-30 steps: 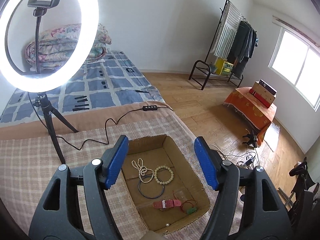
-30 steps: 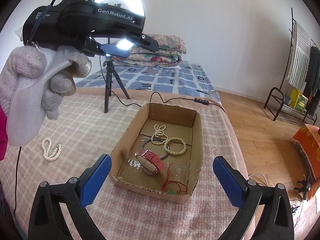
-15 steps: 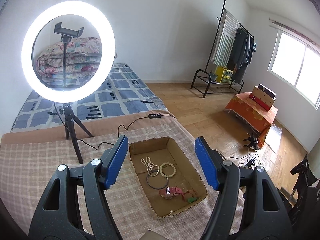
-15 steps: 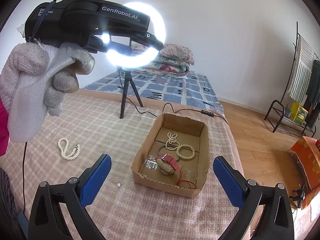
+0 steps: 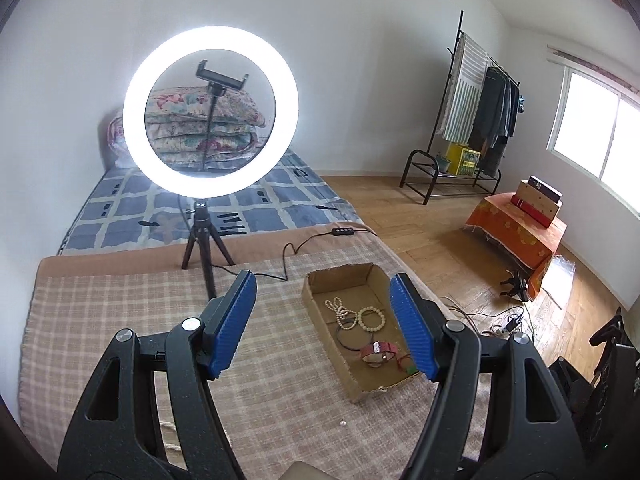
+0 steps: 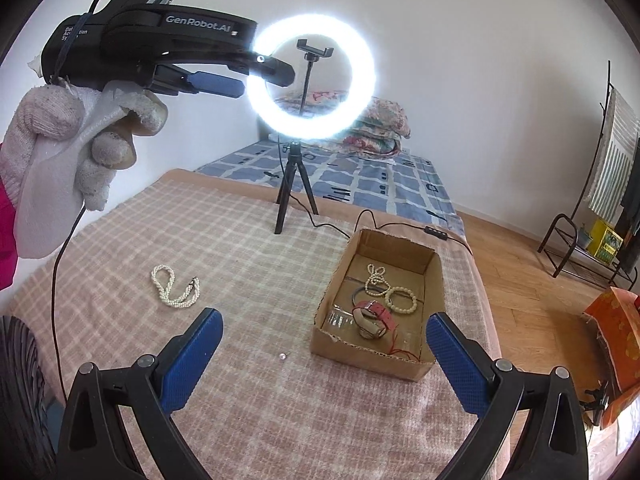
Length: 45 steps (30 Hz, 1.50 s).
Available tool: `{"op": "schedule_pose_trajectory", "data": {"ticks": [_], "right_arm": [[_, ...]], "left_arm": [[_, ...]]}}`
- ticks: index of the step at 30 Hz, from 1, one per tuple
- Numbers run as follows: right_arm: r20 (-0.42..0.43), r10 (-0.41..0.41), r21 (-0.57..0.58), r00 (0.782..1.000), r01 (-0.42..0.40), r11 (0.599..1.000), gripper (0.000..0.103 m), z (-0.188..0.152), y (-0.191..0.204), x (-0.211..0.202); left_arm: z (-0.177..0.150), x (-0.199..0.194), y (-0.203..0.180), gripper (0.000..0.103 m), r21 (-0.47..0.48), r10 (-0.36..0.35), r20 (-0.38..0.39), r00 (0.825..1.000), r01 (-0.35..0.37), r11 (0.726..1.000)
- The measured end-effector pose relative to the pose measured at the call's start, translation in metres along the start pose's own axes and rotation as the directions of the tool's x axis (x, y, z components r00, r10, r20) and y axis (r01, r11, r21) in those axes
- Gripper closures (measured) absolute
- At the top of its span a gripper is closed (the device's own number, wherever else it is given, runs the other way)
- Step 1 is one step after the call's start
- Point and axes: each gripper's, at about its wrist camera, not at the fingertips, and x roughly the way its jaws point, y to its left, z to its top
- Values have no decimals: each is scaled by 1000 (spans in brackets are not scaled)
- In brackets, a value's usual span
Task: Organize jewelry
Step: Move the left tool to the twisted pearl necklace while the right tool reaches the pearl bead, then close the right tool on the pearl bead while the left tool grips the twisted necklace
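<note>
Bedroom, white walls; work surface was a pink-and-beige plaid blanket (image 6: 248, 248) on the bed, lit white ring light on a black tripod (image 6: 312, 80) at the far edge. Open brown cardboard box (image 6: 434, 280) sat on the blanket's R side. Inside: cream pearl strand (image 6: 374, 276), cream bead bracelet (image 6: 402, 300), thin dark bangle (image 5: 350, 340), red-strap watch (image 6: 374, 318), red cord w/ green bead (image 5: 406, 366).

Change over the last sec: both cams had pulled back and up from the box. L view went from looking straight down into it to seeing it whole, off to the R. R view now took in the twisted white pearl necklace (image 6: 174, 288) lying loose on the blanket, well apart from the box, plus one small loose pearl (image 6: 283, 356) near the box's front corner.

Left gripper (image 5: 324, 324) spread wide, nothing in it, held high. Right gripper (image 6: 324, 348) also spread wide, empty.

My read: last drop done, retreat means next fetch. Necklace and stray pearl not yet boxed; necklace likely L's job.
</note>
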Motion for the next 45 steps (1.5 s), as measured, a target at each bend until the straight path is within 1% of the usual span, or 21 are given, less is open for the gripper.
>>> {"op": "schedule_pose_trajectory", "data": {"ticks": [4,6,8,13,15,18,21,23,25,27,29,30,31,32,33,34,36,39,43,45], "right_arm": [[-25,24,-3,999,-24,1000,0,-6,8,5],[-39,26,-14,999,-26,1000,1,-9,14,8],[-55,48,-9,997,-49,999,2,-13,19,13],[-104,88,15,991,-87,996,11,-23,28,30],[-124,106,29,987,-103,994,19,-28,31,38],[-157,138,41,978,-133,990,24,-35,35,51],[-189,153,36,970,-149,988,34,-41,40,63],[-212,170,45,962,-164,985,41,-46,41,71],[-238,198,69,951,-187,980,53,-50,40,80],[-254,213,90,944,-196,976,56,-53,38,89],[-273,217,101,937,-196,975,59,-55,37,99],[-281,220,106,934,-197,975,63,-56,37,104],[-293,226,118,929,-200,973,64,-57,35,110],[-302,233,131,924,-202,971,64,-58,34,115],[-310,237,144,921,-202,969,65,-59,33,120],[-319,238,152,918,-198,968,65,-59,32,125],[-334,231,160,914,-186,969,66,-60,31,135],[-353,235,181,906,-180,967,66,-62,29,149],[-369,232,199,900,-167,966,68,-66,28,163],[-372,231,208,899,-161,965,68,-67,28,168]], "left_arm": [[-16,-15,35,32,-20,41,-21,999,-41,999],[-26,-22,57,32,-43,62,-32,998,-63,997],[-36,-29,77,32,-69,83,-43,996,-86,994],[-67,-34,121,32,-116,124,-97,988,-135,984],[-83,-34,133,32,-137,121,-125,985,-138,981],[-104,-27,144,32,-153,94,-174,980,-121,981],[-122,-16,146,32,-144,51,-236,971,-87,986],[-131,-9,142,32,-112,44,-262,964,-75,991],[-140,-3,136,32,-69,34,-285,958,-56,996],[-147,4,130,32,-39,24,-309,951,-37,999],[-156,12,124,32,-19,3,-342,940,-10,1000],[-160,17,121,32,-6,-5,-361,933,3,1000],[-165,22,120,32,4,-10,-377,926,13,1000],[-169,28,119,37,14,-15,-394,919,22,1000],[-174,34,119,43,21,-21,-415,910,32,999],[-178,40,119,45,26,-26,-437,899,41,999],[-186,49,118,45,44,-30,-471,882,57,997],[-196,62,118,45,79,-16,-505,863,65,995],[-203,71,116,45,137,4,-523,853,79,987],[-208,76,113,45,156,8,-536,844,90,984]]}}
